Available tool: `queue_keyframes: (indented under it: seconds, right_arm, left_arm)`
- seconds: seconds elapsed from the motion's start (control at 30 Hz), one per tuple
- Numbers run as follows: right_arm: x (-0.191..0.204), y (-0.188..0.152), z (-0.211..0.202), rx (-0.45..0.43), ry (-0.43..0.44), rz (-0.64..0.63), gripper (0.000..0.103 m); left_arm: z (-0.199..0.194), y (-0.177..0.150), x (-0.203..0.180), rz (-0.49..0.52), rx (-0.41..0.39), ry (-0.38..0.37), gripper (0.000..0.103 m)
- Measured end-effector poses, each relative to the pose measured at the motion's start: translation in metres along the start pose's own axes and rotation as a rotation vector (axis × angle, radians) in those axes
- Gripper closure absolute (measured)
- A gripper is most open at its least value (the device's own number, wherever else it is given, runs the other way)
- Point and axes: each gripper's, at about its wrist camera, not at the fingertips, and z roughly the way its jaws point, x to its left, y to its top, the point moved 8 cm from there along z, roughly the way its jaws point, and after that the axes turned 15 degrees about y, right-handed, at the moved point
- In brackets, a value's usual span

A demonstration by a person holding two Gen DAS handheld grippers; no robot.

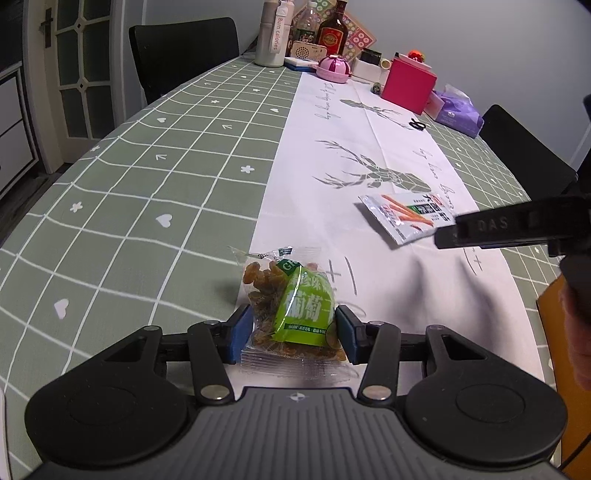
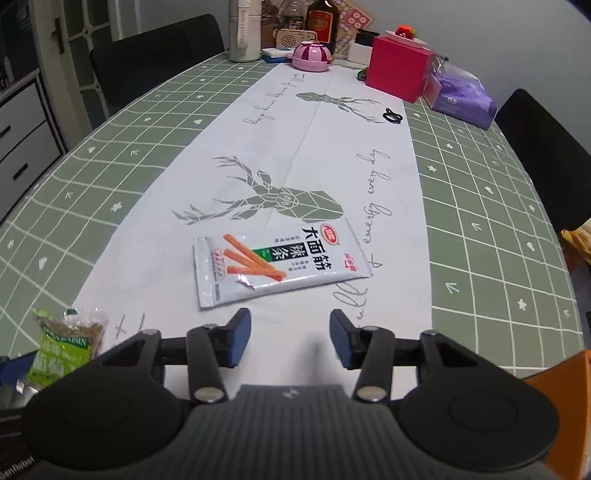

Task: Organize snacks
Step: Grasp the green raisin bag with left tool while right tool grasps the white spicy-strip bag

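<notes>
My left gripper [image 1: 293, 334] is shut on a clear raisin packet with a green label [image 1: 295, 306], its blue pads pressing both sides just above the tablecloth. The same packet shows at the lower left of the right wrist view [image 2: 66, 343]. A white spicy-strip packet with orange sticks printed on it [image 2: 280, 260] lies flat on the white table runner, just ahead of my open, empty right gripper [image 2: 290, 338]. In the left wrist view that packet [image 1: 404, 216] lies to the right, with the right gripper's black finger [image 1: 517, 225] beside it.
The table has a green checked cloth [image 1: 147, 177] and a white deer-print runner [image 2: 295, 155]. At the far end stand a pink box [image 2: 400, 70], purple tissue pack [image 2: 461, 96], pink lidded bowl [image 2: 312, 55], bottles and a white flask [image 1: 271, 33]. Black chairs flank the table. An orange object [image 2: 561, 413] sits at right.
</notes>
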Motion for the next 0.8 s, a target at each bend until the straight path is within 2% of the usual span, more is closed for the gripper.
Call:
queue_keyframes:
  seconds: [0.07,0.13,0.27,0.43,0.5,0.63,0.73,0.8]
  right_arm:
    - [0.002,0.007,0.01,-0.018,-0.005,0.042,0.026]
    - [0.001,0.014,0.019,-0.032,-0.036,0.1,0.021]
    - [-0.011,0.023,0.036,-0.043,-0.127,0.263,0.017]
    - [-0.023,0.028,0.05,-0.075,-0.164,0.416,0.017]
    - [-0.024,0.032,0.054,-0.082,-0.18,0.426,0.017]
    - [-0.02,0.036,0.063,-0.059,-0.164,0.405,0.008]
    - [-0.012,0.035,0.068,-0.02,-0.162,0.323,0.007]
    - [-0.007,0.033,0.068,-0.004,-0.163,0.258,0.01]
  left_arm:
    - [0.004,0.004,0.001,-0.005,-0.005,0.001,0.047]
    - [0.007,0.008,0.001,-0.008,-0.012,0.0,0.047]
    - [0.012,0.014,0.001,-0.004,-0.024,-0.002,0.047]
    - [0.017,0.018,0.003,-0.006,-0.03,-0.005,0.047]
    - [0.017,0.019,0.003,-0.005,-0.031,-0.007,0.047]
    - [0.017,0.019,0.003,-0.002,-0.032,-0.009,0.047]
    - [0.017,0.019,0.003,-0.002,-0.031,-0.007,0.047]
    - [0.017,0.019,0.003,-0.002,-0.031,-0.008,0.047]
